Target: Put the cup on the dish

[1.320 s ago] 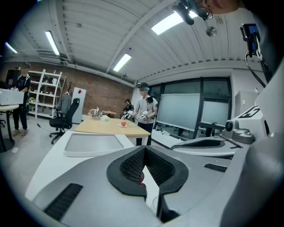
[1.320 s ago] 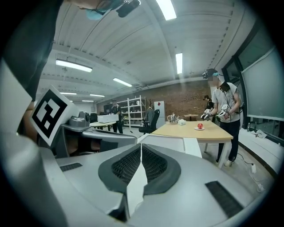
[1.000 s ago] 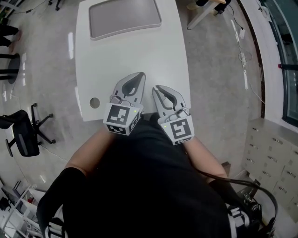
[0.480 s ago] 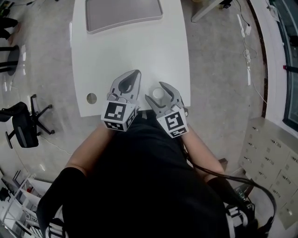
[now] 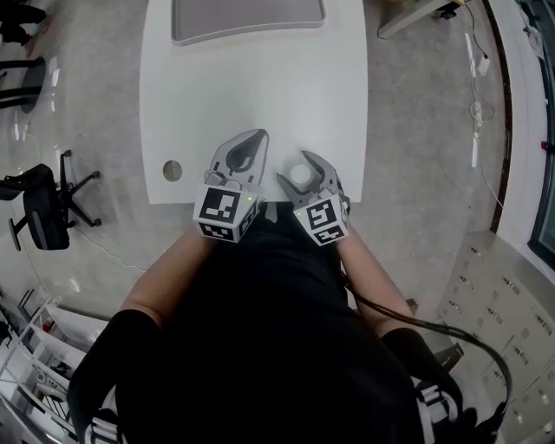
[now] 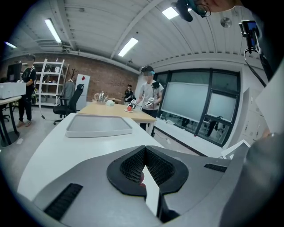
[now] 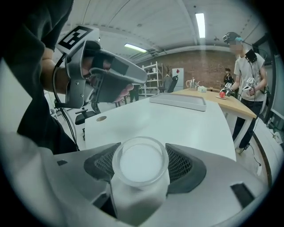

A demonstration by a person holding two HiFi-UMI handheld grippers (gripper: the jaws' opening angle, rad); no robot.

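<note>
Between the right gripper's jaws: the cup (image 7: 140, 166) is standing upright with its open mouth facing the camera, and one mesh pad is sitting just beside its wall on each side.
Right gripper (image 7: 142, 146): its jaws have just been opening and are now standing spread wide with the cup between them; the gripper is pointing forward and down.
Cup from the head view: the cup (image 5: 299, 173) is showing as a small pale disc framed by the curved jaws of the right gripper (image 5: 299, 169), close to the near edge of the white table (image 5: 251, 87).
Cup's base: the jaws are hiding it, so I cannot tell whether it is resting on the table.
Cup's look: it is appearing white and frosted, with a thick round rim, plain smooth walls and a pale inside.
Left gripper (image 6: 144, 148): its jaws are pressing together at the tips and are pinching nothing.
Left gripper from the head view: the left gripper (image 5: 251, 139) is hovering just beside the right one, over the same near strip of the table, pointing toward the far end.
Tray: a grey rectangular tray (image 5: 247, 17) with a raised rim is lying at the table's far end, well apart from the cup.
Table hole: a round grommet (image 5: 173, 170) is sitting near the table's near left corner.
</note>
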